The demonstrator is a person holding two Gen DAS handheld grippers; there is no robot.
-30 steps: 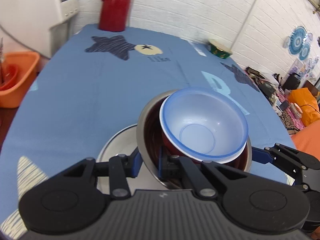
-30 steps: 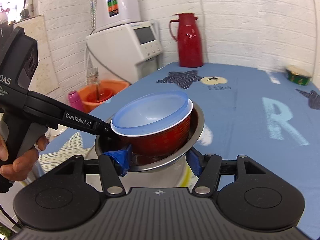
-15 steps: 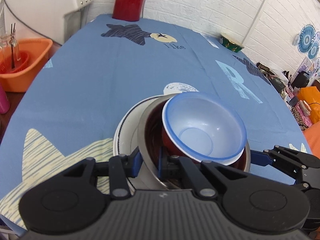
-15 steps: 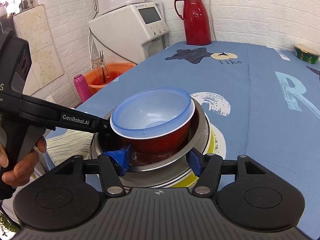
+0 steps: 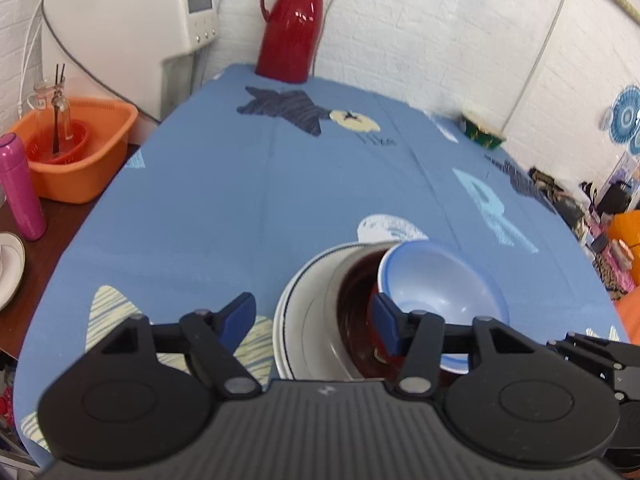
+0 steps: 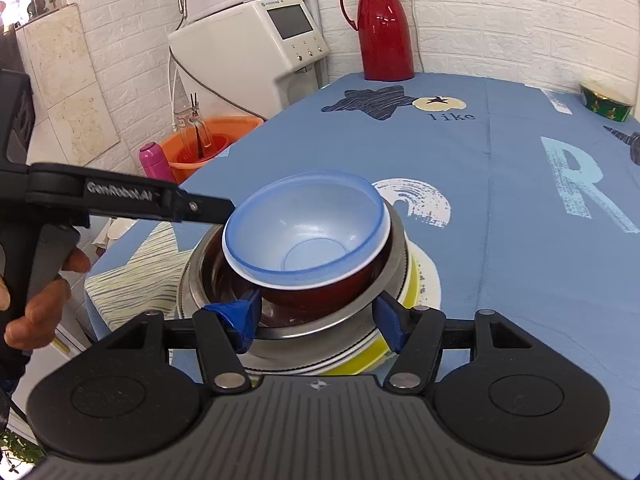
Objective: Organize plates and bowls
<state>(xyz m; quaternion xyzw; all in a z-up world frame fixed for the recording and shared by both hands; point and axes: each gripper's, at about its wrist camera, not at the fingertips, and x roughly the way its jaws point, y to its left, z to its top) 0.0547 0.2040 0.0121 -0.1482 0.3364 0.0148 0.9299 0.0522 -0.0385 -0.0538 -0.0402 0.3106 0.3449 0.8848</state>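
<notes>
The right gripper stood wide around the steel bowl, its blue pads at the rim on either side. A red bowl sat tilted inside, holding a blue bowl. The stack rested on plates. The left gripper reached in from the left, held by a hand.

Three nested bowls, two stacked plates.

Red jug upright at far edge of desk, blue patterned cloth. White machine behind. Orange basin beside desk, left; pink bottle near it. Green tin far right.
</notes>
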